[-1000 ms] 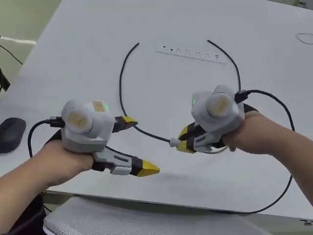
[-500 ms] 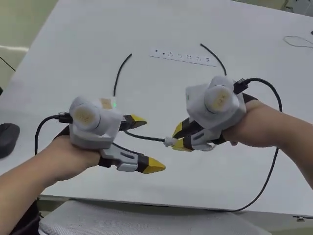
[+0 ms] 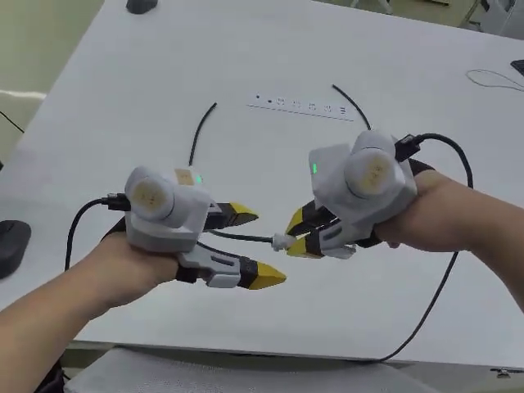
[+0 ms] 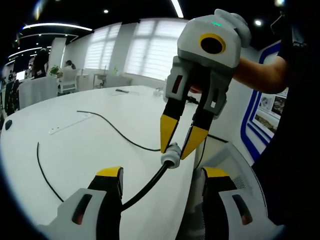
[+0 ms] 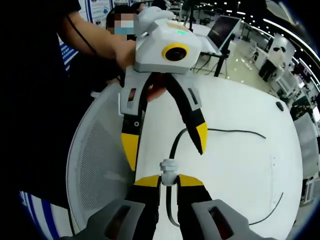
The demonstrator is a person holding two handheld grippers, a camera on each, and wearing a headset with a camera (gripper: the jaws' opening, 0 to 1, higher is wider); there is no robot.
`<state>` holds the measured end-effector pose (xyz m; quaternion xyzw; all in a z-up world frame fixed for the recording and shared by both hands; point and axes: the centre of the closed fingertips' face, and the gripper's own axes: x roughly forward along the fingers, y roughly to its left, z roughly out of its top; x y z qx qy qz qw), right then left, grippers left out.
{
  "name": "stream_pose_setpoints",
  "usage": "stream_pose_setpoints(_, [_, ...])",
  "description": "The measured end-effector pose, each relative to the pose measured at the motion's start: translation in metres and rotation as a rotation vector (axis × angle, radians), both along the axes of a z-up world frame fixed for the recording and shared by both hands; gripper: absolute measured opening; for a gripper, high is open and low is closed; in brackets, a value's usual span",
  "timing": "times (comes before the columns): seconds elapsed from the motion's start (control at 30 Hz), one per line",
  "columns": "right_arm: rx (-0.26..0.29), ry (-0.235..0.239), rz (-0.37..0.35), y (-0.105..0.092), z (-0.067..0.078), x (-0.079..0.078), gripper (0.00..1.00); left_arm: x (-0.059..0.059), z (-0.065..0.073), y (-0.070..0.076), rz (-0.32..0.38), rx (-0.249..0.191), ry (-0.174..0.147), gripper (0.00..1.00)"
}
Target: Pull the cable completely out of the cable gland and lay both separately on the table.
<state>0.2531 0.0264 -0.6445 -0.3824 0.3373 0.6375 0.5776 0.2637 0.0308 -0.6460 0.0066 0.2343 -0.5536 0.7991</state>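
Observation:
My right gripper (image 3: 296, 236) is shut on the small white cable gland (image 3: 281, 241), held above the table's near edge. The thin black cable (image 3: 202, 125) leaves the gland and runs left between the jaws of my left gripper (image 3: 258, 246), which is open and not touching it. In the left gripper view the cable (image 4: 145, 187) passes between my own yellow tips up to the gland (image 4: 170, 155), pinched by the right gripper (image 4: 181, 142). In the right gripper view the gland (image 5: 168, 172) sits between my tips, with the left gripper (image 5: 166, 145) spread open just beyond it.
A white power strip (image 3: 299, 106) lies at the middle of the white table (image 3: 147, 74). A black mouse (image 3: 12, 246) sits at the left edge. The right gripper's black cord (image 3: 450, 270) loops off the near edge. A white mesh chair (image 5: 95, 160) stands below.
My left gripper has come closer to the gland, so the cable now runs between its open jaws. The right gripper keeps its hold on the gland.

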Motion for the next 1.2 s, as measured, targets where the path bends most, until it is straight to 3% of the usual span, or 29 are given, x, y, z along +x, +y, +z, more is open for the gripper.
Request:
stream_pose_setpoints(0.33, [0.008,0.013,0.015,-0.002,-0.003,-0.006,0.07,-0.002,0.007,-0.006,-0.048,-0.039,-0.029,0.38])
stream_pose_setpoints(0.53, [0.009,0.015,0.025,-0.002,-0.001,-0.008,0.07,-0.006,0.006,-0.008,-0.074,-0.032,-0.038,0.29])
stream_pose_setpoints(1.1, [0.02,-0.012,0.063,-0.007,-0.002,-0.01,0.07,-0.015,0.007,-0.018,-0.114,-0.04,-0.035,0.16])
stream_pose_setpoints(1.2, [0.027,-0.025,0.071,-0.008,-0.001,-0.009,0.07,-0.015,0.007,-0.019,-0.116,-0.037,-0.05,0.16])
